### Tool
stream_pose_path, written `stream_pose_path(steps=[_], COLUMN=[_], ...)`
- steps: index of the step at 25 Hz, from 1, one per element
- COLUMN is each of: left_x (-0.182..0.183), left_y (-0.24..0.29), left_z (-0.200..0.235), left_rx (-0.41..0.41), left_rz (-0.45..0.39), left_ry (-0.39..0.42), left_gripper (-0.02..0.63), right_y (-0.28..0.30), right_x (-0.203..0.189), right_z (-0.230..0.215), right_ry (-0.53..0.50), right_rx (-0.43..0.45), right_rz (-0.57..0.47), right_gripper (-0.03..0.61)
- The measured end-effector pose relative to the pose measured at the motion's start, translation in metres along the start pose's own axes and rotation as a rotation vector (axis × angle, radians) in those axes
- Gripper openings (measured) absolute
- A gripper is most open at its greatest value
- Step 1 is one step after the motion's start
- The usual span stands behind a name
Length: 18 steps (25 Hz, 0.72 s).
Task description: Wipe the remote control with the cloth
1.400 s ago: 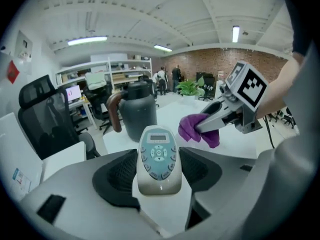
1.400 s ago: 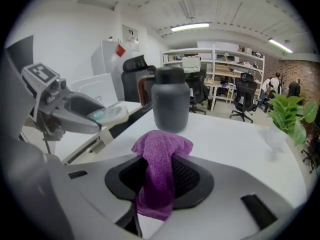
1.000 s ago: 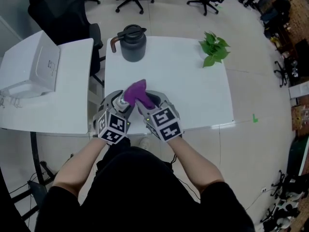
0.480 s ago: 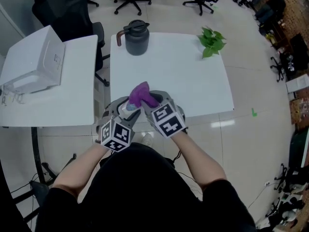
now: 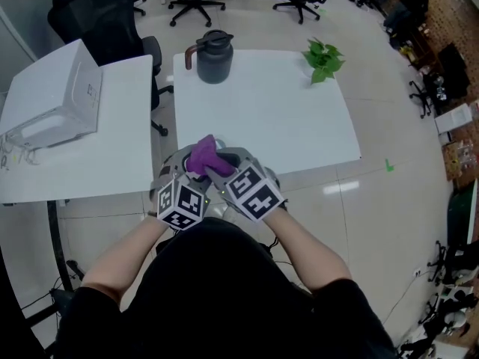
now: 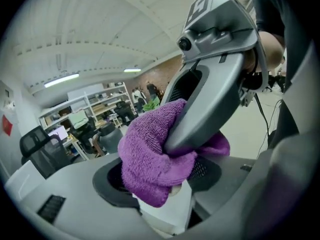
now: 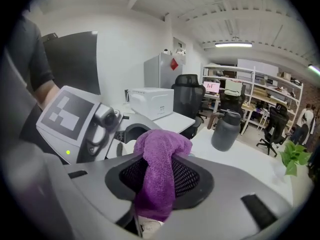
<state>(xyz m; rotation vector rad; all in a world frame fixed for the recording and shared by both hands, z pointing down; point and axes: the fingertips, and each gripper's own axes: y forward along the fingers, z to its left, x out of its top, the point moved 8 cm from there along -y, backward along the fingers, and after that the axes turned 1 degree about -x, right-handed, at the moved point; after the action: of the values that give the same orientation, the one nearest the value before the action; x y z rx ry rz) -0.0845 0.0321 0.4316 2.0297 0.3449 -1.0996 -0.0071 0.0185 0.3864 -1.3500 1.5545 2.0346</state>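
Both grippers meet at the front edge of the white table (image 5: 284, 118), just ahead of the person. My left gripper (image 5: 191, 169) is shut on the white remote control (image 6: 167, 211), which sticks up between its jaws. The purple cloth (image 5: 202, 155) is bunched in my right gripper (image 5: 217, 169), whose jaws are shut on it. In the left gripper view the cloth (image 6: 150, 156) lies pressed on the remote's top end and hides most of it. In the right gripper view the cloth (image 7: 159, 176) hangs down between the jaws.
A dark jug (image 5: 215, 56) stands at the table's far left and a small green plant (image 5: 322, 60) at its far right. A white box-like machine (image 5: 52, 99) sits on the neighbouring table to the left. Office chairs (image 5: 97, 21) stand behind.
Both grippers, with the cloth and the remote, have drawn back toward the person, from over the table to its front edge. The cloth stays on the remote.
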Motion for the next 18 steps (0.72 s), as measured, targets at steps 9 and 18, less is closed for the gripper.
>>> stream_pose_path(steps=[9, 18], left_x=[-0.003, -0.015], left_y=[-0.007, 0.004], left_z=[-0.011, 0.002], left_rx=[-0.031, -0.037], left_rz=[-0.02, 0.004], left_ry=[-0.006, -0.184], left_gripper=[0.258, 0.258], right_y=[-0.017, -0.031], right_x=[-0.022, -0.013], right_z=[-0.054, -0.051], right_ry=[0.091, 0.119], right_rx=[-0.198, -0.216], right_rz=[0.031, -0.056], right_gripper=[0.137, 0.137])
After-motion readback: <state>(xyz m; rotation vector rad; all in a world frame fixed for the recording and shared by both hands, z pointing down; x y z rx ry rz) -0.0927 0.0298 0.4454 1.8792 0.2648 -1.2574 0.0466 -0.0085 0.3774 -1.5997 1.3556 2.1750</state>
